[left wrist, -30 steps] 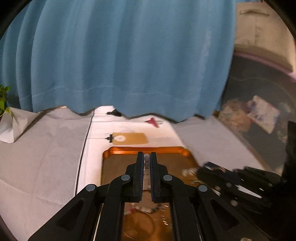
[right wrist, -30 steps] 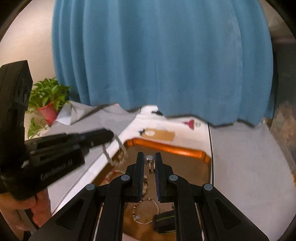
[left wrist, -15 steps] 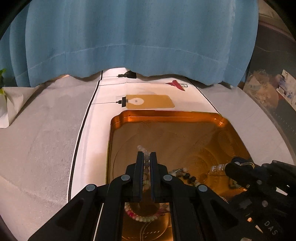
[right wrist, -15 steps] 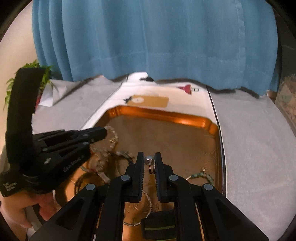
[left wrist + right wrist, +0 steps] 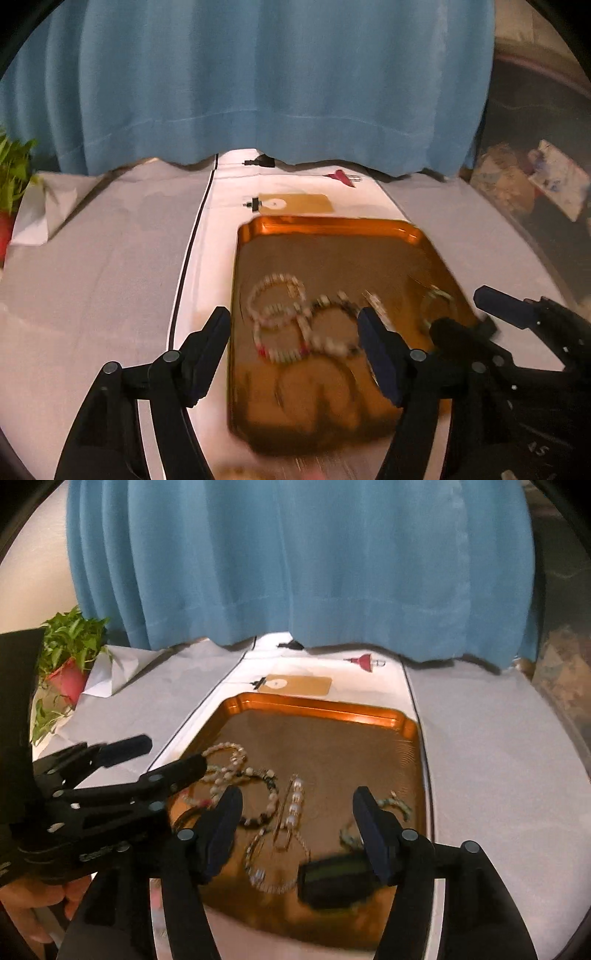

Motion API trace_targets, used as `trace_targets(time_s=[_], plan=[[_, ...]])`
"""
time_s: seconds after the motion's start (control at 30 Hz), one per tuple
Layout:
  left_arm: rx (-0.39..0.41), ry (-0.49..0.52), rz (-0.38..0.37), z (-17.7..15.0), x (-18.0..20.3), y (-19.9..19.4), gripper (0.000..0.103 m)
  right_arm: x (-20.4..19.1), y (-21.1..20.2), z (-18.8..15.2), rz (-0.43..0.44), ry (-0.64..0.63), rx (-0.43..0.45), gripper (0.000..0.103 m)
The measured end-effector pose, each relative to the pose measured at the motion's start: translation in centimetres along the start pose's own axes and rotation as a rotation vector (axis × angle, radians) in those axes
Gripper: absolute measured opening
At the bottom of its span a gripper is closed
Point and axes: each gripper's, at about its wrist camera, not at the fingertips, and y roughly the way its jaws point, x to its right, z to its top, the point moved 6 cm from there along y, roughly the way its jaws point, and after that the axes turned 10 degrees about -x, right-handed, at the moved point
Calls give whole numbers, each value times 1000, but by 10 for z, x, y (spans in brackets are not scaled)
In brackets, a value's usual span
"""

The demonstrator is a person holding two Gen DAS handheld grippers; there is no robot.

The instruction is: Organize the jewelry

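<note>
An orange metal tray (image 5: 325, 223) (image 5: 317, 703) lies on the white table strip. Several beaded bracelets (image 5: 280, 317) (image 5: 236, 775) lie tangled in its middle. A pearl clasp piece (image 5: 293, 805), a thin chain (image 5: 275, 871), a teal bead piece (image 5: 400, 803) and a dark green-striped band (image 5: 332, 878) also lie in the tray. My left gripper (image 5: 295, 343) is open and empty above the bracelets. My right gripper (image 5: 297, 818) is open and empty above the tray. Each gripper shows in the other's view, the right one (image 5: 461, 314) and the left one (image 5: 173, 755).
A tan tag (image 5: 295, 203) (image 5: 295, 684) lies beyond the tray. A red pin (image 5: 343, 177) (image 5: 364, 661) and a black plug (image 5: 260, 161) lie farther back. A blue curtain (image 5: 258, 81) hangs behind. A potted plant (image 5: 70, 664) stands at the left.
Both grippers have opened and let go of the jewelry, which now lies in the tray. Both have drawn back and up from the tray.
</note>
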Motion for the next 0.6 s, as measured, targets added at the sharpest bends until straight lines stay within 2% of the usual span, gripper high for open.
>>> trace_targets(time_s=[0.2, 0.33, 0.43, 0.6], plan=[[40, 60, 55, -47, 22, -72, 72, -17, -59, -57, -30, -4, -13, 65], [55, 88, 54, -83, 38, -123, 73, -32, -102, -99, -18, 22, -16, 74], [81, 114, 49, -108, 52, -162, 84, -41, -140, -130, -22, 43, 6, 83], [108, 123, 29, -144, 70, -218, 85, -59, -198, -159, -27, 31, 38, 86]])
